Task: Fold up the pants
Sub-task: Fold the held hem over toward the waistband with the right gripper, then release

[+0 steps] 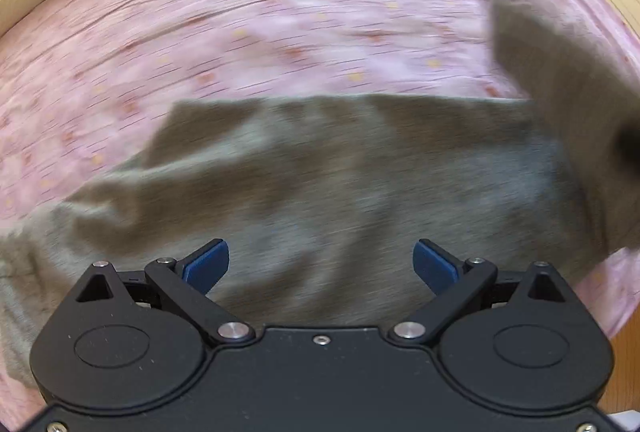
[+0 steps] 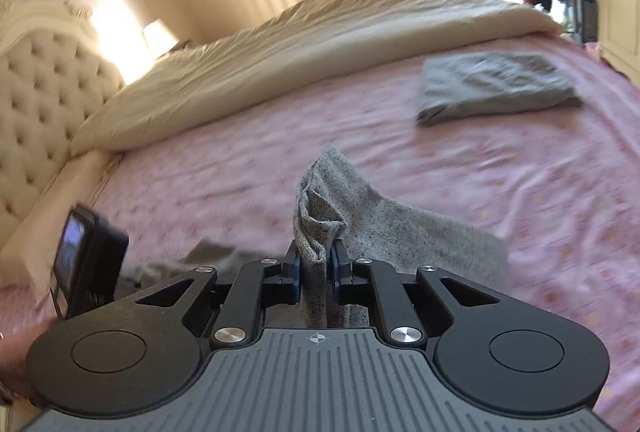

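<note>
grey pants half lifted off pink bedsheet

spread across the pink bedsheet (image 1: 280, 12), the grey pants (image 1: 320, 184). pinched tight on one raised corner, right gripper (image 2: 315, 272). above the cloth, spread wide and empty, left gripper (image 1: 321, 262). farther up the sheet, a folded grey garment (image 2: 492, 84).

Right gripper (image 2: 316, 272) clamped on grey pants (image 2: 340, 208), over the bed.

Pinched fabric bunches upright between the blue pads (image 2: 296, 272); the rest trails right and down onto the pink bedsheet (image 2: 540, 168). Folded grey garment (image 2: 492, 84) lies well apart, far right. Cream duvet (image 2: 320, 32) behind, tufted headboard (image 2: 44, 100) left. Left gripper (image 2: 86, 256) at lower left, blurred.
</note>
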